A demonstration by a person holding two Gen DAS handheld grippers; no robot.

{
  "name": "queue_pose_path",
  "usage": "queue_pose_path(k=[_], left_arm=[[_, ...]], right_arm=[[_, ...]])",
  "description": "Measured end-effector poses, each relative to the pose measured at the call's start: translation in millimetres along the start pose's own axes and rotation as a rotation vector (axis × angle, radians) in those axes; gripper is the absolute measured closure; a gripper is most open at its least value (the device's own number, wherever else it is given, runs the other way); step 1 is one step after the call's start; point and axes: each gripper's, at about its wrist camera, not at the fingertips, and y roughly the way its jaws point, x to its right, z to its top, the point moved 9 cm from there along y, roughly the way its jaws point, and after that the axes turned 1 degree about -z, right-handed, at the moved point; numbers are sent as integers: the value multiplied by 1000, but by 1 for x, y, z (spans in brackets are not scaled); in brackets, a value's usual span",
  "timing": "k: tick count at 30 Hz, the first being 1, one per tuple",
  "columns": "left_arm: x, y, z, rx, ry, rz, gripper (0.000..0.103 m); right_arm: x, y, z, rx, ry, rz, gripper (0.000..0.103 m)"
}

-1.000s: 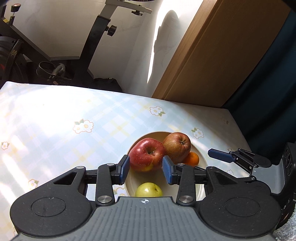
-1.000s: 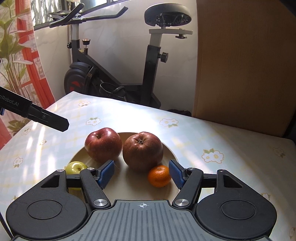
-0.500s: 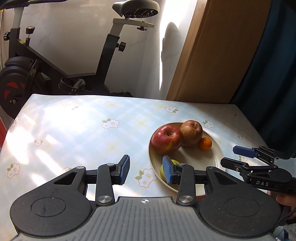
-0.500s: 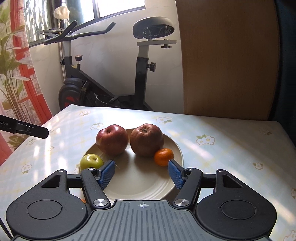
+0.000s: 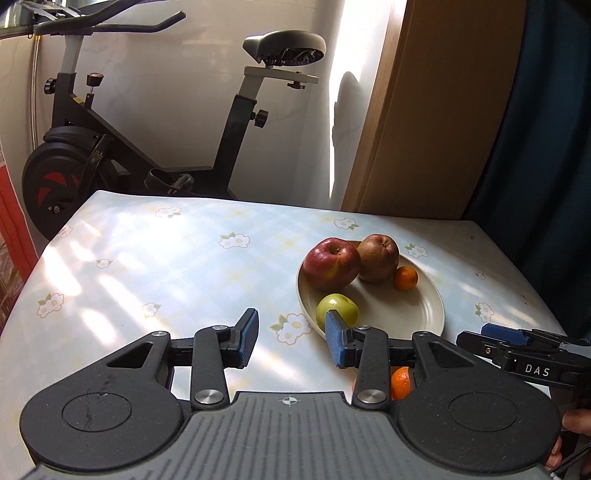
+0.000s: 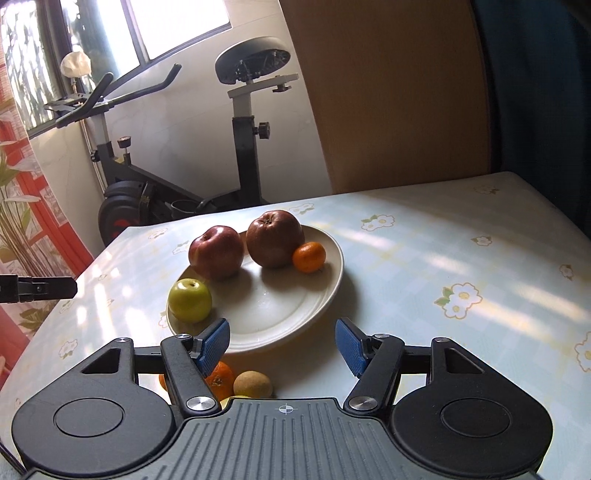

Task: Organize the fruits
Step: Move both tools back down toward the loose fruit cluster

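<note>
Bright window (image 6: 177,26) sun, glare patches on table (image 5: 155,266), sharp, fisheye-bent edges.

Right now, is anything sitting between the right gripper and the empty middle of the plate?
Nothing visible does. The right gripper is open and empty at the near rim of the plate. The green apple, red apple, brown apple and tangerine sit along the left and far sides.

1. The round cream ceramic plate (image 6: 325,291) is plain.
2. The shiny red apple (image 6: 216,252) shows a yellow patch; the dull brownish-red apple (image 6: 275,238) is darker.
3. The small green apple (image 6: 190,300) is yellow-green.
4. The small orange mandarin (image 6: 309,257) is bright orange.
5. The counter (image 5: 177,266) carries pale blue-yellow checks with white flowers.
6. The fingers (image 6: 214,343) have blue pads.
</note>
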Motion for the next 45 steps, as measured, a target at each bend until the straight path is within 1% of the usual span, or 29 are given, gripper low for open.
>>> queue_pose_path(k=[6,9,14,23,27,29,38,45], left_arm=[[4,-6,-17,-5,21,12,60],[2,-7,-26,-8,14,28,53],[0,-10,-36,-14,3,29,53],[4,-13,-43,-25,18,27,53],[3,-14,-45,-33,18,28,53],[2,-14,-45,-36,15,26,53],[2,-13,-47,-48,8,19,53],[7,-8,-45,-62,9,-5,53]], right_arm=[[3,-5,-11,-13,25,-4,43],[1,-8,-16,-16,17,3,43],[-3,-10,-21,-27,4,17,44],[-16,-12,-25,-61,-43,48,44],[-23,-14,-25,-60,-77,46,45],[-24,-14,-25,-66,-86,43,47],[-21,-9,-29,-107,-73,55,48],[-20,-2,-25,-120,-100,47,48]])
